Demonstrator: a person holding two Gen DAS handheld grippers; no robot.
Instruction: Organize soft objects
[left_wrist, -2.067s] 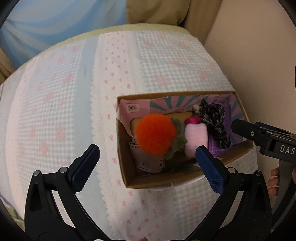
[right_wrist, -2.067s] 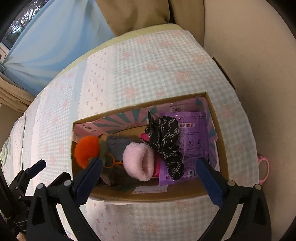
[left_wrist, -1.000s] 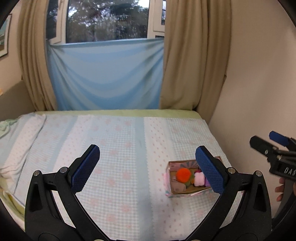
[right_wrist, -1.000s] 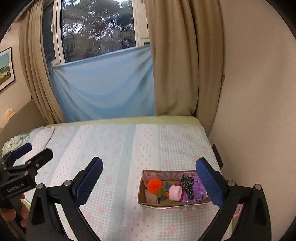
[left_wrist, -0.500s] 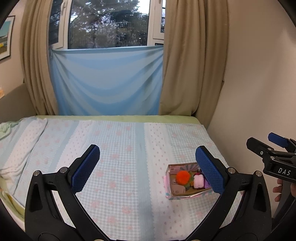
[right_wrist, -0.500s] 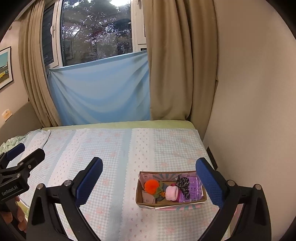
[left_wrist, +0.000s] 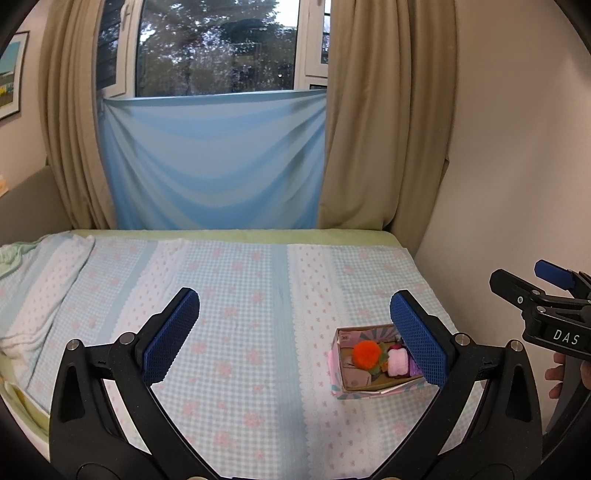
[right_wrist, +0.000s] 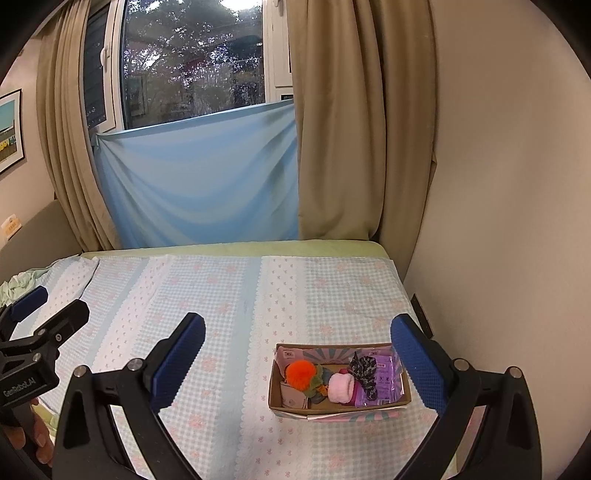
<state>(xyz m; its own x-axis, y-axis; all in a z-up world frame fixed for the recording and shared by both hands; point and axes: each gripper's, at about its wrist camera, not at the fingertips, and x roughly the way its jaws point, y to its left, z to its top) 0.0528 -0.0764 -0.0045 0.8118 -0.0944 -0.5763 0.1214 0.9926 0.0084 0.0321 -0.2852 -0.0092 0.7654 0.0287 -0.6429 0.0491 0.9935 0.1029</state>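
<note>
A small cardboard box (right_wrist: 275, 400) sits on the bed near its right side; it also shows in the left wrist view (left_wrist: 341, 384). Inside it lie an orange pompom (right_wrist: 301, 373) (left_wrist: 366, 354), a pink fluffy piece (right_wrist: 340, 386) (left_wrist: 398, 362), a black patterned scrunchie (right_wrist: 364, 369) and a purple packet (right_wrist: 384, 380). My left gripper (left_wrist: 295, 336) is open and empty, held high and well back from the box. My right gripper (right_wrist: 295, 358) is open and empty, also far back above the bed.
The bed wears a checked pastel cover (right_wrist: 229, 306). A cream wall (right_wrist: 498, 221) runs along its right side. Beige curtains (right_wrist: 332, 129) and a blue sheet (right_wrist: 199, 181) hang behind under a window. A crumpled green cloth (right_wrist: 22, 278) lies at the bed's left edge.
Both grippers have pulled far back and up from the box, which now looks small. Both stay open and empty. The box's contents have not moved.
</note>
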